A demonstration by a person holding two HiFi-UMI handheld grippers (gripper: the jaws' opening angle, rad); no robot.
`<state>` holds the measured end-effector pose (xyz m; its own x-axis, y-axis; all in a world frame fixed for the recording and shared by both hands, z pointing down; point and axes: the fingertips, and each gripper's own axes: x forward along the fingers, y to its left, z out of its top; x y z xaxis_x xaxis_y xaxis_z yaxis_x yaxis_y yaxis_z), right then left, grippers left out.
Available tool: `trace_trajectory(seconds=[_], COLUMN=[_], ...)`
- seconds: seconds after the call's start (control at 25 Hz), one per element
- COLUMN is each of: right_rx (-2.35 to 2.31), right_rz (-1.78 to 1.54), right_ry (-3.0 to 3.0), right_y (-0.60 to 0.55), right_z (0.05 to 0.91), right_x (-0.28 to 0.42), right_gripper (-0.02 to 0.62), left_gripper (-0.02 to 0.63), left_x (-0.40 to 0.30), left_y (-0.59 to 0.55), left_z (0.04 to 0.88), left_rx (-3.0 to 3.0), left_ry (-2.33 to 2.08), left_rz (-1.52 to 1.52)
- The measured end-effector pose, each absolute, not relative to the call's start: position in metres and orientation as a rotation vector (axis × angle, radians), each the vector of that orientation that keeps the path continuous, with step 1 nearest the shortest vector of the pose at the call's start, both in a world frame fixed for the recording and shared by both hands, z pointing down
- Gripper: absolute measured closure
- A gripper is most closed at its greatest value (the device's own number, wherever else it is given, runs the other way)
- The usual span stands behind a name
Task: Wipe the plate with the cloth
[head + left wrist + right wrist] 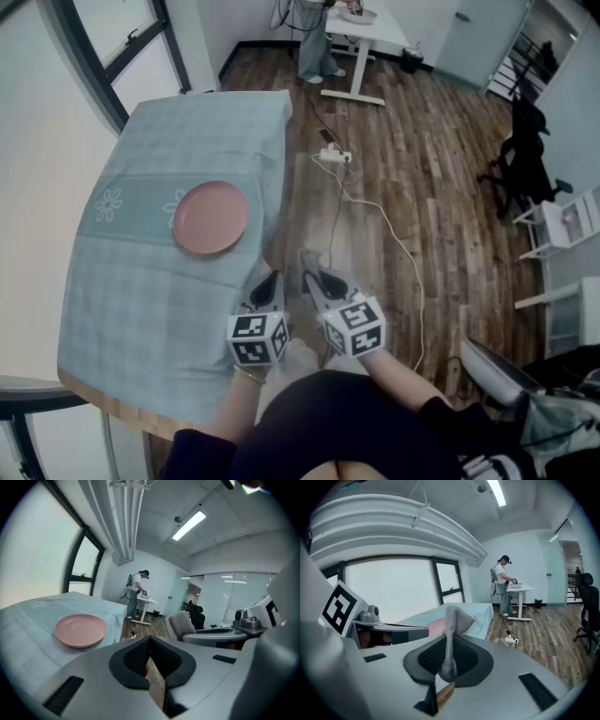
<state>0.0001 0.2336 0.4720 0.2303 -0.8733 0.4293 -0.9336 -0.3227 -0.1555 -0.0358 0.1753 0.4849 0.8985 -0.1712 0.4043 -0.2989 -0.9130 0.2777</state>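
A round pink plate (211, 217) lies on the table's pale blue cloth cover (141, 309), near its right edge; the left gripper view shows the plate (80, 630) ahead and to the left. My left gripper (268, 284) hovers over the table's near right corner, jaws shut with nothing between them (150, 640). Beside it, my right gripper (317, 279) is shut on a grey knitted cloth (453, 629), which sticks up past the pads and hangs a little below them. Part of the plate (435, 626) shows behind that cloth. Both grippers are short of the plate.
The table's right edge (277, 216) drops to a wooden floor. A power strip with a white cable (335, 157) lies there. A person stands at a white desk (354, 37) at the back. A black office chair (518, 159) and white shelves (562, 225) are on the right.
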Motion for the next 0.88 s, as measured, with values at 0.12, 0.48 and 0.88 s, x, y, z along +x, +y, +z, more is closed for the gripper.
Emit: trace_trajectory(seconds=[0.12,0.48,0.88], right_rx=[2.361,2.351,2.38], right_rz=[0.679,0.67,0.667], right_ry=[-1.735,-1.736,-1.758], right_y=[0.235,0.226,0.208], right_z=[0.474,0.476,0.476], right_x=[0.002,0.002,0.004], right_gripper=[0.561,0.561,0.56], left_gripper=[0.592,0.592,0.592], left_x=[-0.036,-0.033,-0.033], left_y=[0.177,0.174,0.153], left_z=[0.487,0.488,0.493], left_rx=[2.731,2.732,2.713], left_ry=[-0.343,-0.313,-0.31], left_rz=[0.544,0.545,0.547])
